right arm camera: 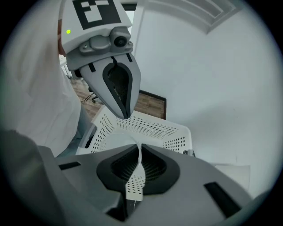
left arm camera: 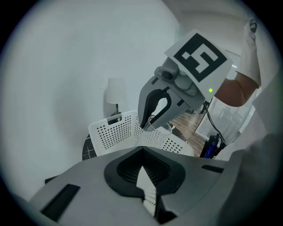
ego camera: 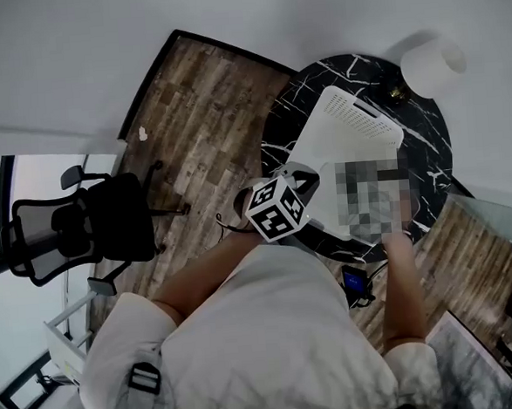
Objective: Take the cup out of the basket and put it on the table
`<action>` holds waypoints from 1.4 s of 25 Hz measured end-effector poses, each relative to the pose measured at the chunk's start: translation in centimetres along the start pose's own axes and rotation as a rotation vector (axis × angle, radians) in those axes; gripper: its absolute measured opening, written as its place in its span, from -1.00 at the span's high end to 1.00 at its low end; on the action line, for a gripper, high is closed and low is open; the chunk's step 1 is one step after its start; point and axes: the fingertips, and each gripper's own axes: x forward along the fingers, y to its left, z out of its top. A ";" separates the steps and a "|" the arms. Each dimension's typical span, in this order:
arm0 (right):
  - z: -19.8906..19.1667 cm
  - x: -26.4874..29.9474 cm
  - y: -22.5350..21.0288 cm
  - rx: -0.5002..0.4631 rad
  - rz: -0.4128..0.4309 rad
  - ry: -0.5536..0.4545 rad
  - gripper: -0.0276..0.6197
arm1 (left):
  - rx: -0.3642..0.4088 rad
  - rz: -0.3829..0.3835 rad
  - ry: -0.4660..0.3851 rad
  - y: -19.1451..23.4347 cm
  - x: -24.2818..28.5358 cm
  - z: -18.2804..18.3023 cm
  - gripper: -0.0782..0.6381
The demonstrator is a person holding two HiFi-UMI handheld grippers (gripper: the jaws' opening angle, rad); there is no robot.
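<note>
"The grey left gripper (right arm camera: 122, 114)?"
"Fingertips pressed together with nothing between them. It hangs over the white perforated plastic basket (ego camera: 355, 122), which sits toward the near edge of the round black marble table (ego camera: 338, 69)."
"And the right gripper (right arm camera: 138, 148)?"
"Fingers pinched on the thin wall of the clear plastic cup (left arm camera: 157, 132) — the cup is within the basket's walls."

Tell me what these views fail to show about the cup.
Head view: a mosaic patch covers the right gripper, the cup and part of the basket.
Right gripper view: its own jaws hide the cup's body and base.
Left gripper view: the clear cup's base blends into the basket.
</note>
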 end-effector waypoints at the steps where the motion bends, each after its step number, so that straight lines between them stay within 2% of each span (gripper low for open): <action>1: 0.2 -0.6 -0.1 0.000 -0.010 -0.005 0.84 | 0.002 0.002 -0.001 0.0 -0.1 0.1 0.76; 8: 0.9 -4.3 -0.1 0.012 -0.063 -0.034 0.84 | 0.012 0.024 -0.017 0.3 -0.8 1.0 0.76; 16: 0.1 -5.4 0.3 0.038 -0.088 -0.024 0.84 | 0.033 0.017 -0.012 -0.4 -0.4 1.2 0.76; 27: -3.6 -8.1 1.2 0.126 -0.140 0.015 0.84 | 0.118 -0.053 -0.020 -3.5 1.6 3.6 0.76; 35: -8.3 -10.5 2.8 0.216 -0.179 0.070 0.84 | 0.194 -0.125 -0.026 -7.3 4.1 5.9 0.76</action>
